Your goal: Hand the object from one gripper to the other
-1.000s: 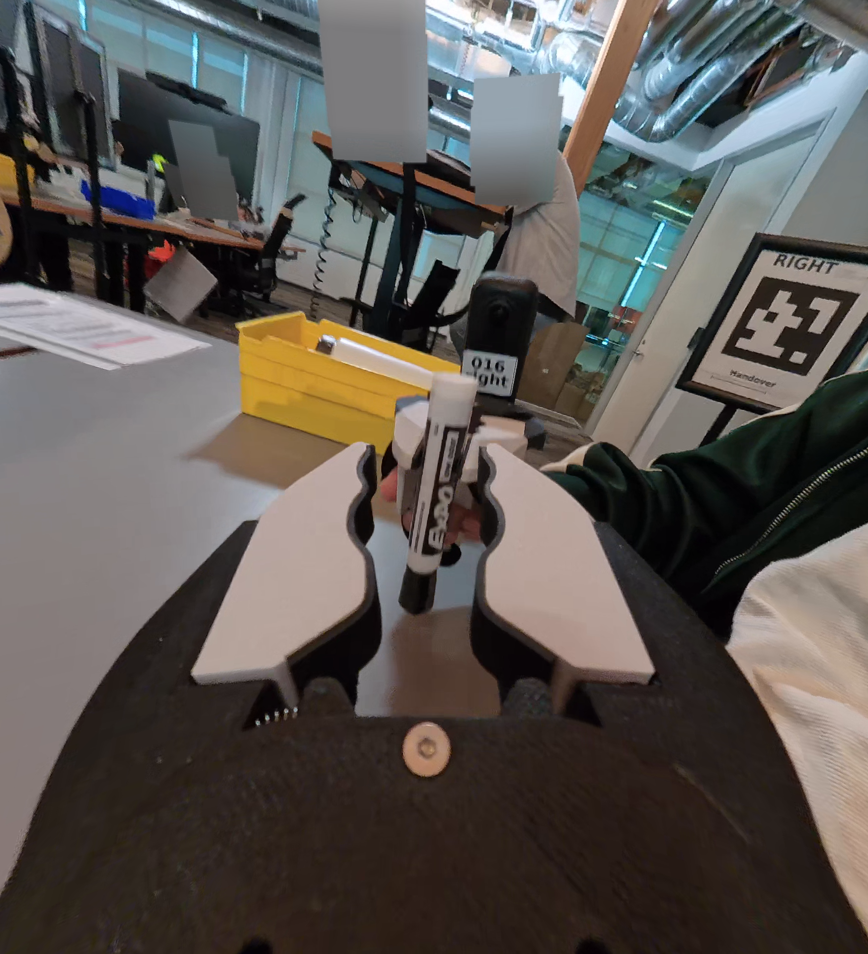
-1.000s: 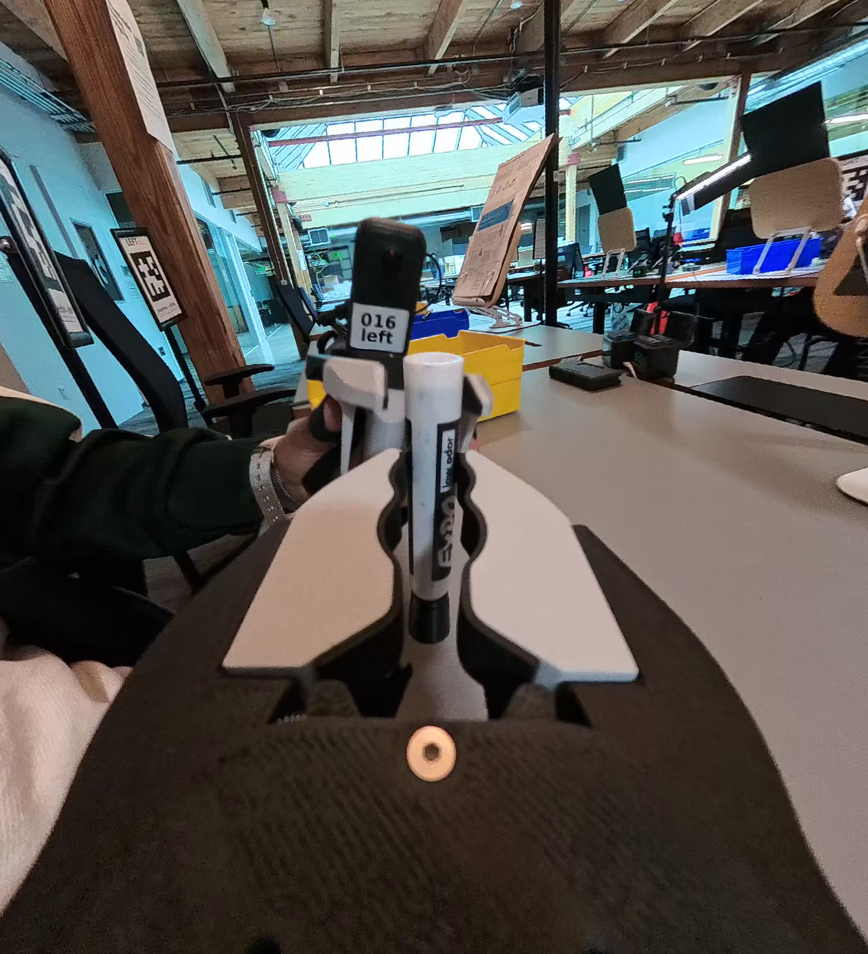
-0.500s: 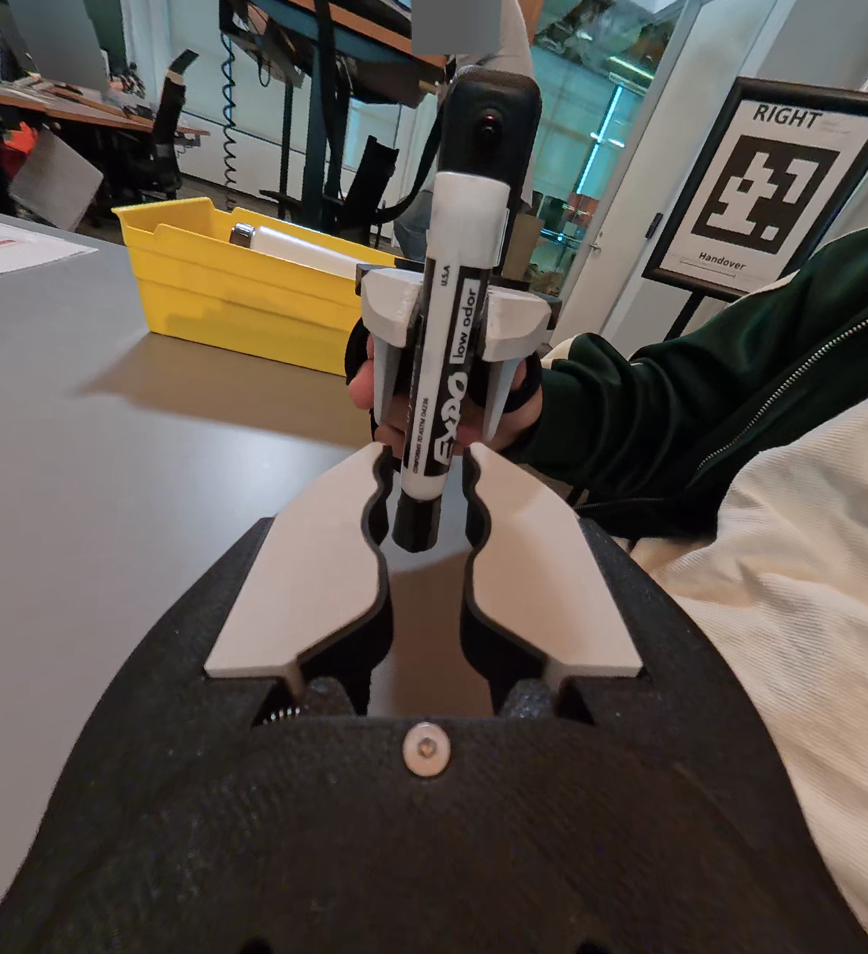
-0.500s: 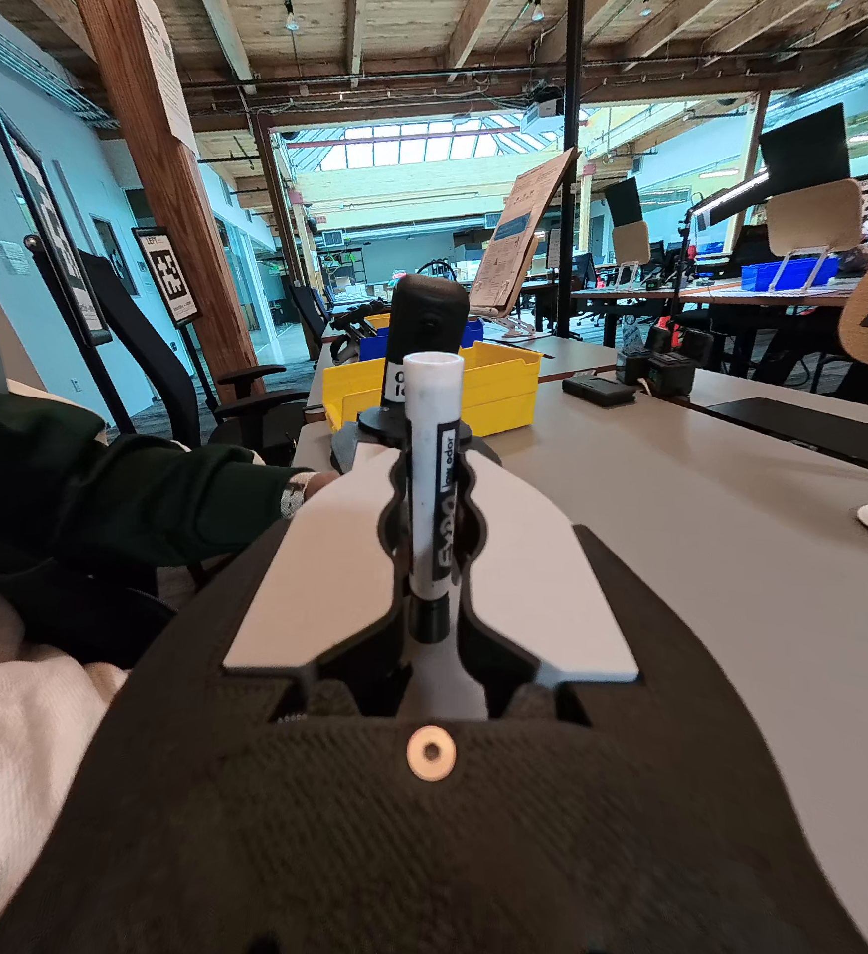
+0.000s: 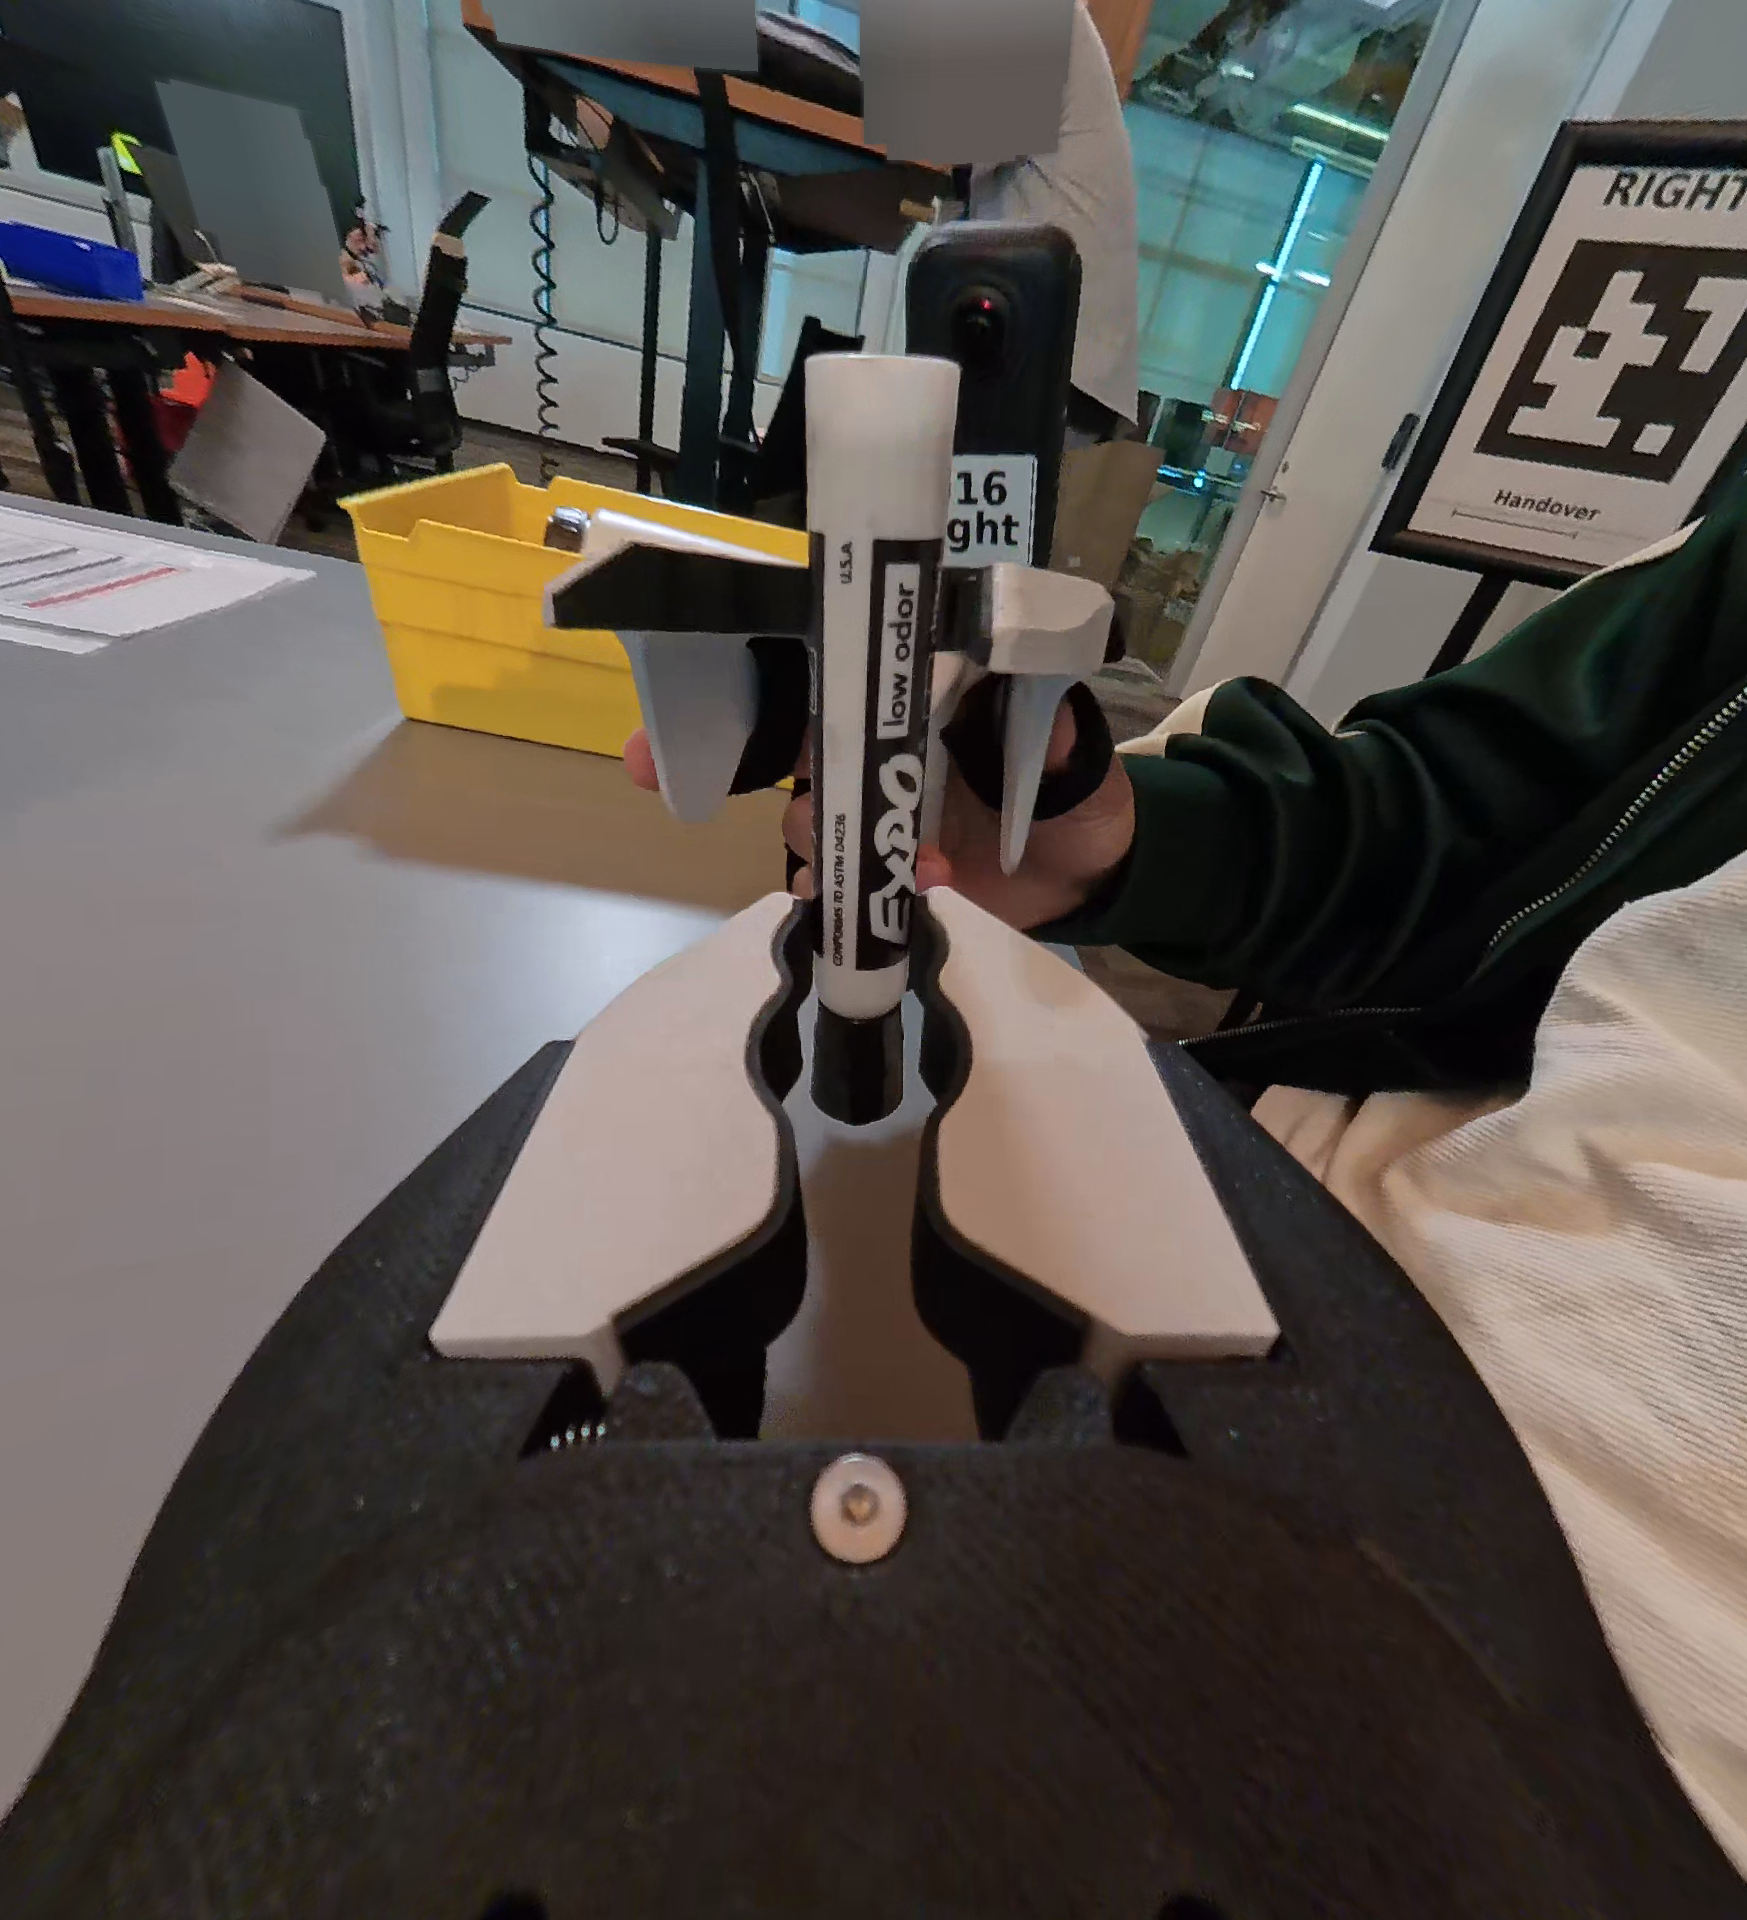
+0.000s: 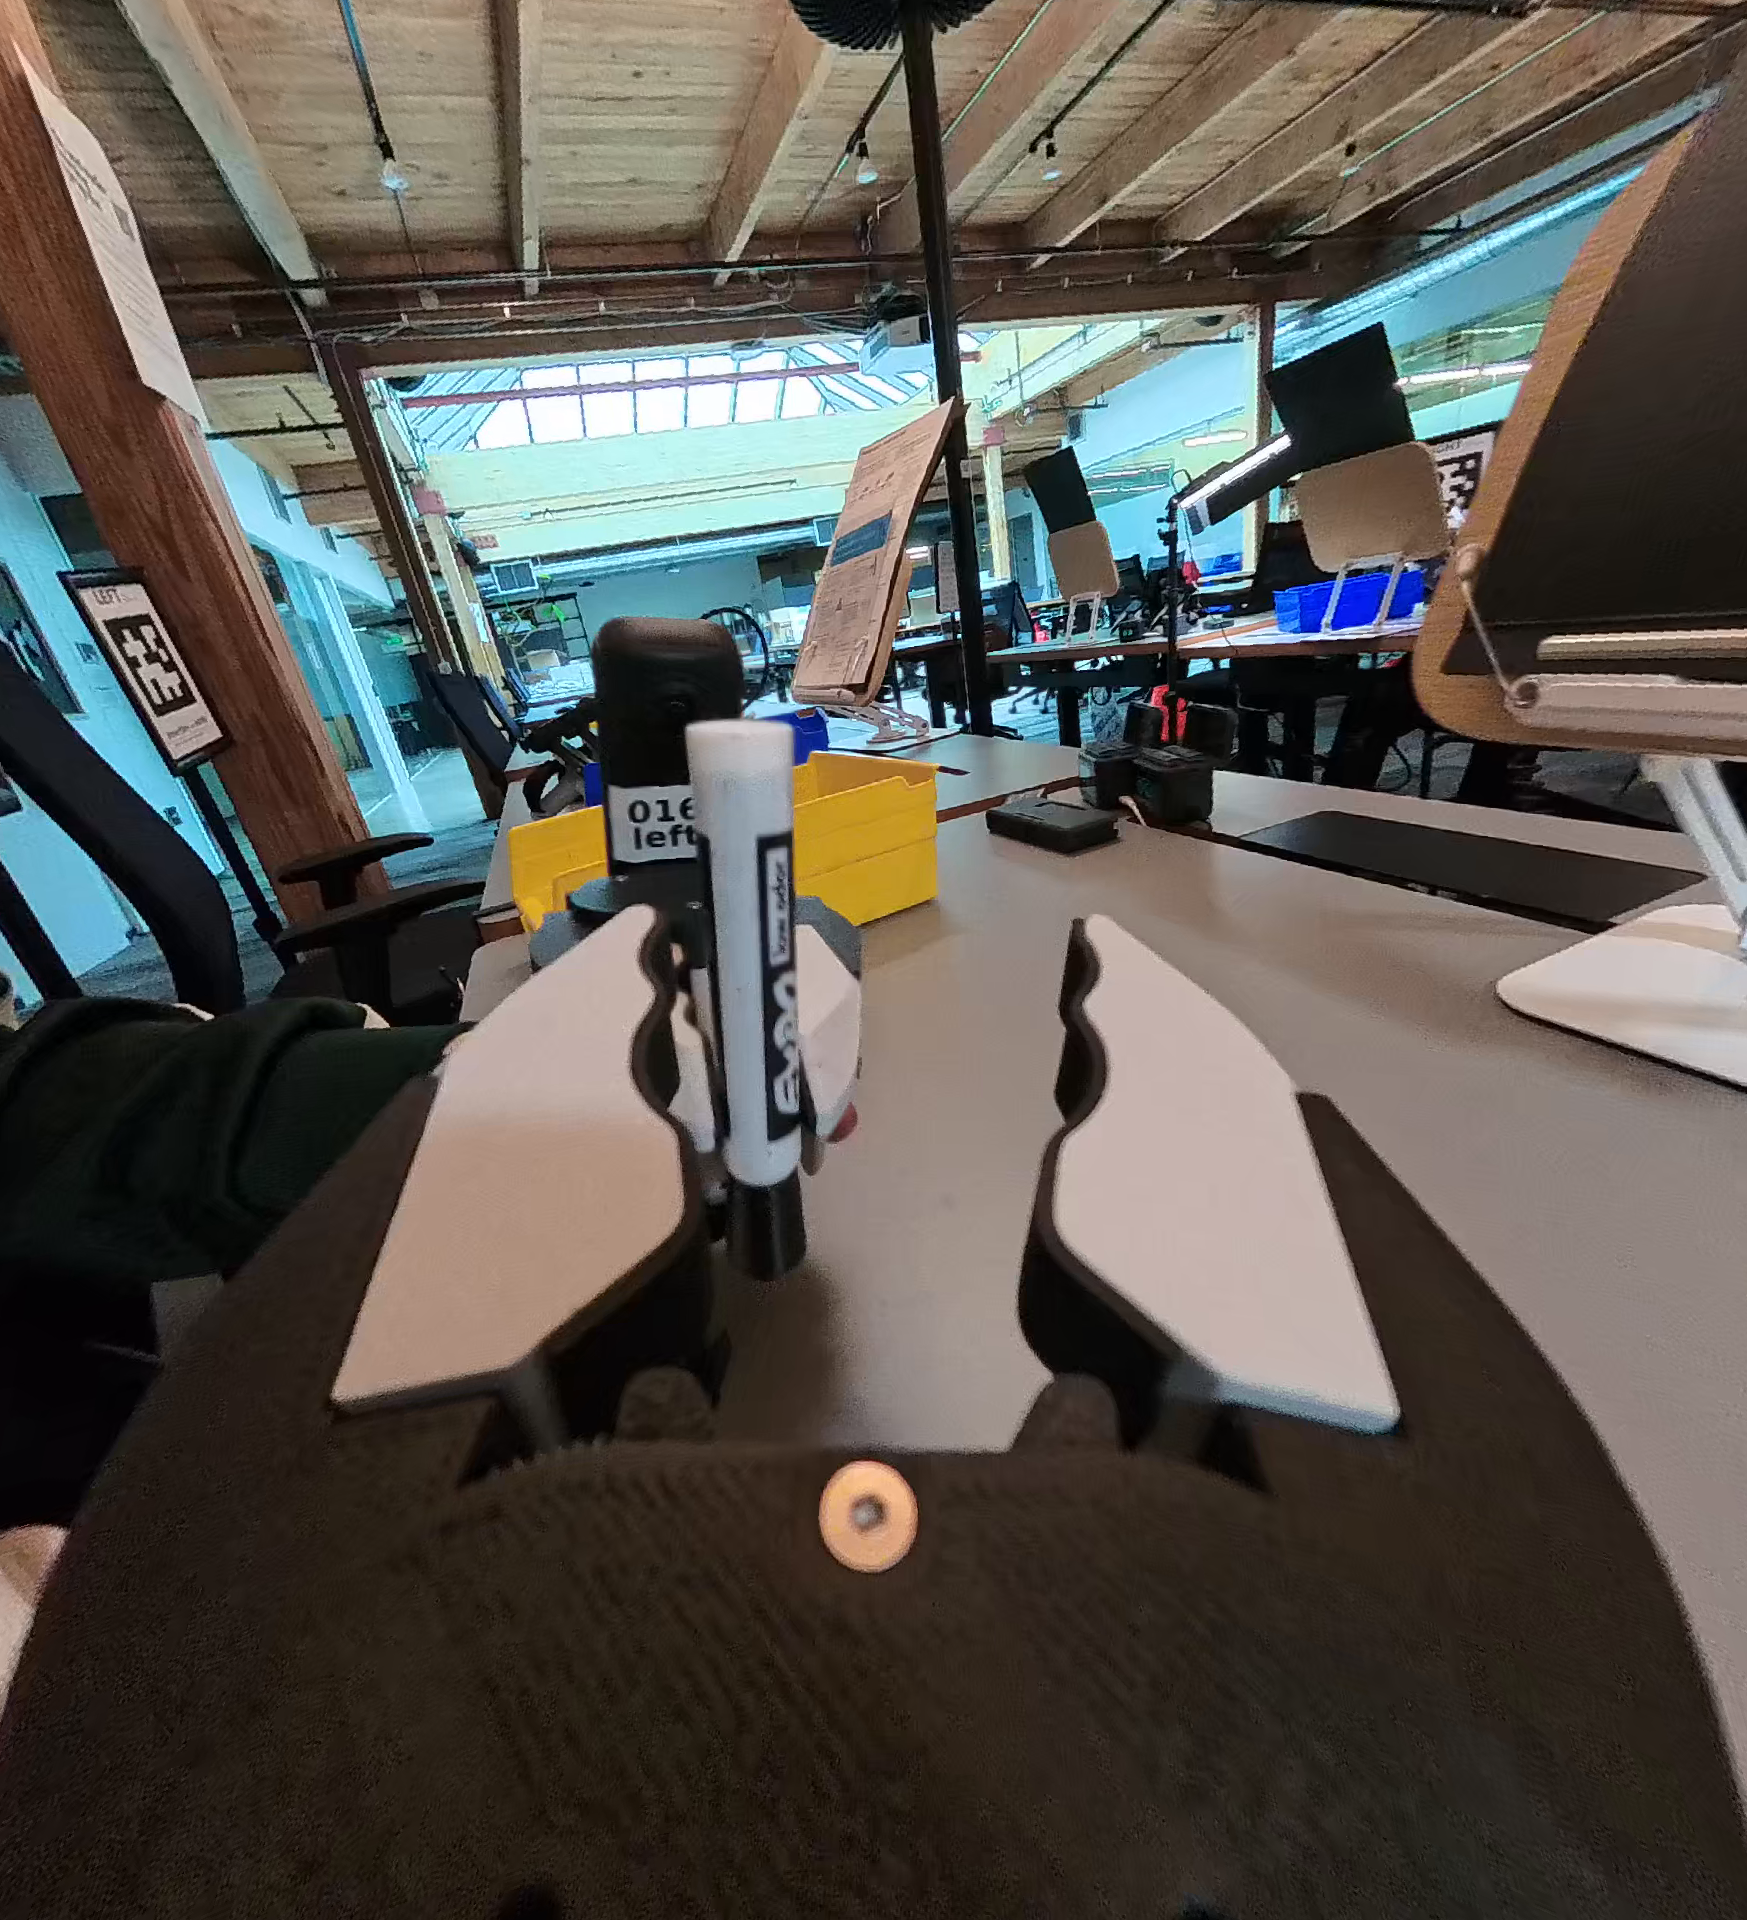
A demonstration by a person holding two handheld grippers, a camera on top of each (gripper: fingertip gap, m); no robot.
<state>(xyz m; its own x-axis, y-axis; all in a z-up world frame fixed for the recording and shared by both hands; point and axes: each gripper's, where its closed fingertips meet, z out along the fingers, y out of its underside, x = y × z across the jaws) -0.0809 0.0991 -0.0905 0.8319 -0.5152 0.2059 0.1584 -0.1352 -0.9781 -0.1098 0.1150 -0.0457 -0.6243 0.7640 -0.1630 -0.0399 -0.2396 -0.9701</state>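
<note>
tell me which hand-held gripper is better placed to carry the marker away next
Left. The left hand-held gripper is shut on the upright marker near its dark lower end, while the right hand-held gripper stands wide open, its fingers clear of the marker on one side.

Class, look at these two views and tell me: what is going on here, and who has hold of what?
A person holds a gripper in each hand over a grey table and passes a whiteboard marker between them. The left gripper is closed on the marker's lower barrel, holding it upright. The right gripper is wide open, with the marker close to one finger but not clamped. A yellow bin sits behind.
</note>
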